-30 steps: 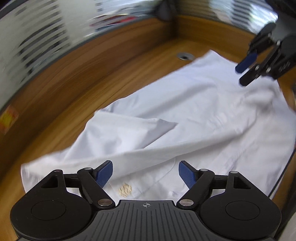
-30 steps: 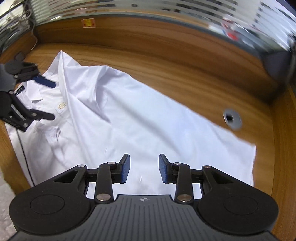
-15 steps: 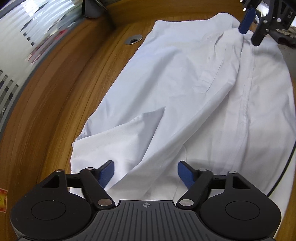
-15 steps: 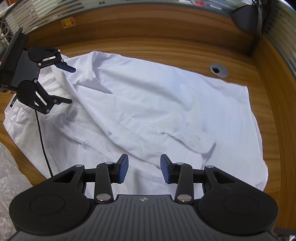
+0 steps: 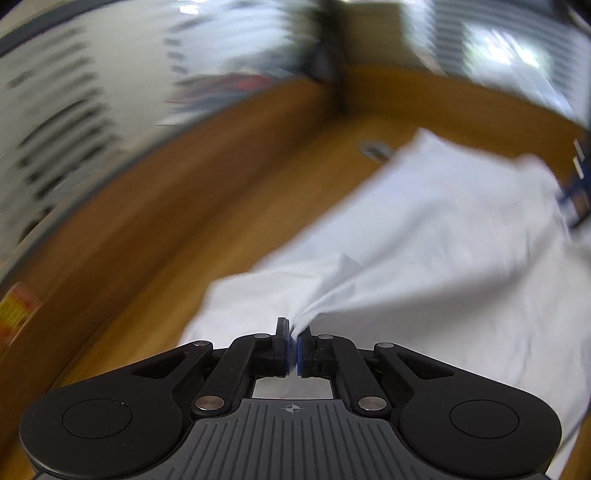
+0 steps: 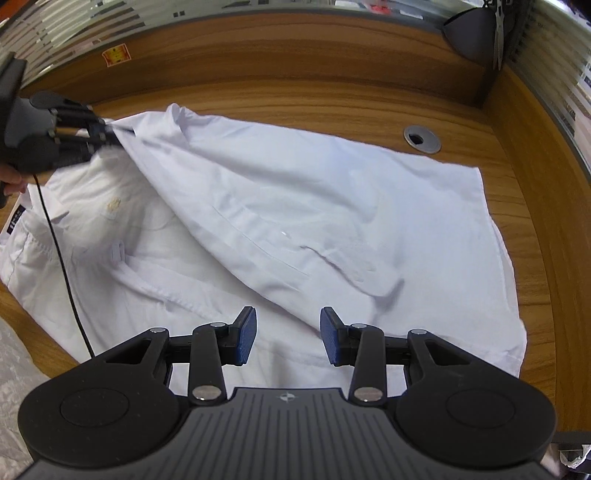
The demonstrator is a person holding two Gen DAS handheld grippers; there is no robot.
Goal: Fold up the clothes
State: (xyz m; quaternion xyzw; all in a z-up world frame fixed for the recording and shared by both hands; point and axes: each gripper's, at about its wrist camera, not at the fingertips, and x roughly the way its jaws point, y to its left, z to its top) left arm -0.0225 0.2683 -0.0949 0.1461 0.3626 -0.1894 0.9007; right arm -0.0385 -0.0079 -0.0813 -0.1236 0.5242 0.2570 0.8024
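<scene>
A white shirt [image 6: 295, 206] lies spread on the wooden desk [image 6: 295, 92], with a gold emblem [image 6: 113, 204] near its collar. In the right wrist view my left gripper [image 6: 107, 134] is at the upper left, shut on an edge of the shirt and pulling a fold taut. In the blurred left wrist view the left gripper [image 5: 293, 332] has its jaws together on bunched white cloth of the shirt [image 5: 424, 240]. My right gripper [image 6: 288, 332] stands open just above the shirt's near part, with nothing between its fingers. It shows only as a blur at the far right edge in the left wrist view.
A metal cable grommet [image 6: 422, 138] is set in the desk beyond the shirt. A black cable [image 6: 62, 258] runs across the shirt's left side. A hand [image 6: 11, 179] holds the left gripper. Wooden walls edge the desk at the back and right; a dark object [image 6: 469, 33] sits in the corner.
The left gripper was open and has shut on the shirt's edge, drawing the cloth taut. The right gripper stays open, with its fingers spread wider.
</scene>
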